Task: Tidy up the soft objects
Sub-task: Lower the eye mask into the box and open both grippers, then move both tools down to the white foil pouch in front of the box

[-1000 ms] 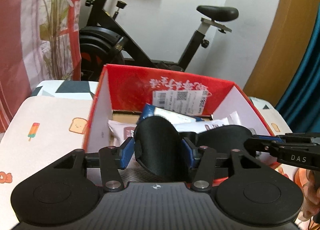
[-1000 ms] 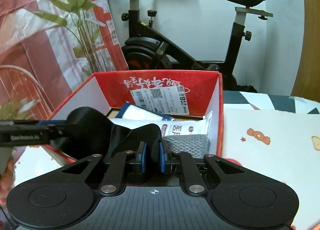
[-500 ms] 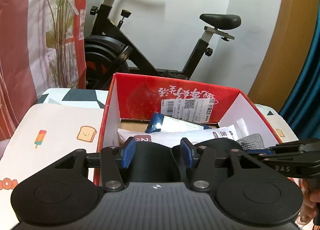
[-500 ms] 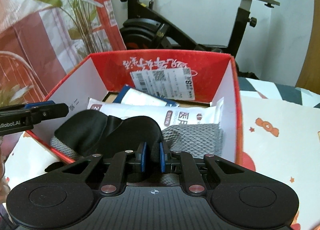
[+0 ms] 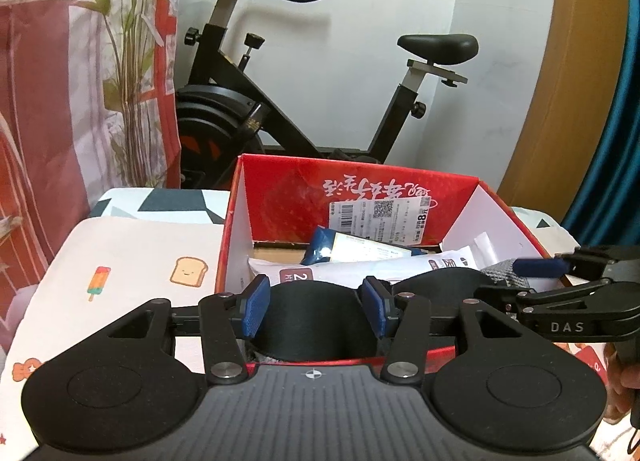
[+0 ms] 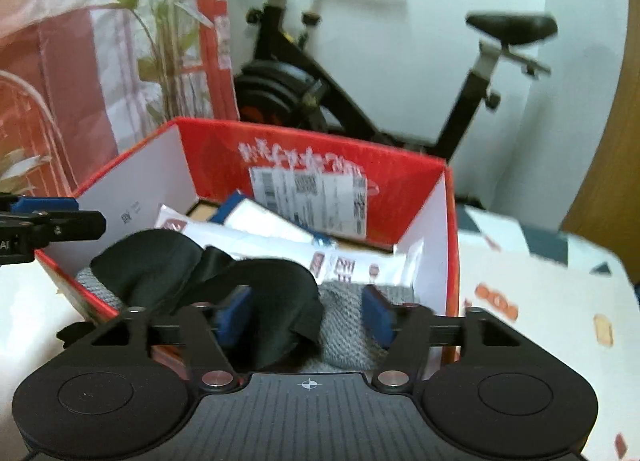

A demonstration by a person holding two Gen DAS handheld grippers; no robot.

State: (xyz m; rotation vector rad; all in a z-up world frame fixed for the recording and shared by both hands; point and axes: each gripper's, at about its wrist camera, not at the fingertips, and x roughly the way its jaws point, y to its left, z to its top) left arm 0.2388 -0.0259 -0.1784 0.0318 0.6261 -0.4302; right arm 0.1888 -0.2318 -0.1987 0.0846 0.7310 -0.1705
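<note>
A black soft eye mask [image 6: 240, 285] lies in the red cardboard box [image 6: 450, 221], on top of a grey knitted cloth [image 6: 352, 325] and white packets [image 6: 280, 245]. In the left wrist view the mask [image 5: 316, 317] sits low between the open fingers of my left gripper [image 5: 316, 309], at the box's near wall [image 5: 236, 229]. My right gripper [image 6: 306, 313] is open above the mask and the grey cloth, and it shows at the right of the left wrist view [image 5: 540, 273]. My left gripper shows at the left edge of the right wrist view [image 6: 44, 217].
The box stands on a table with a white cartoon-print cloth [image 5: 132, 261]. A blue-and-white packet [image 5: 360, 249] lies deeper in the box. An exercise bike [image 5: 304, 109] stands behind the table, with a plant and red patterned curtain [image 5: 80, 81] at the left.
Both grippers have opened and let go of the black mask, which has dropped into the box onto the grey cloth. Both grippers have drawn back a little toward the near wall.
</note>
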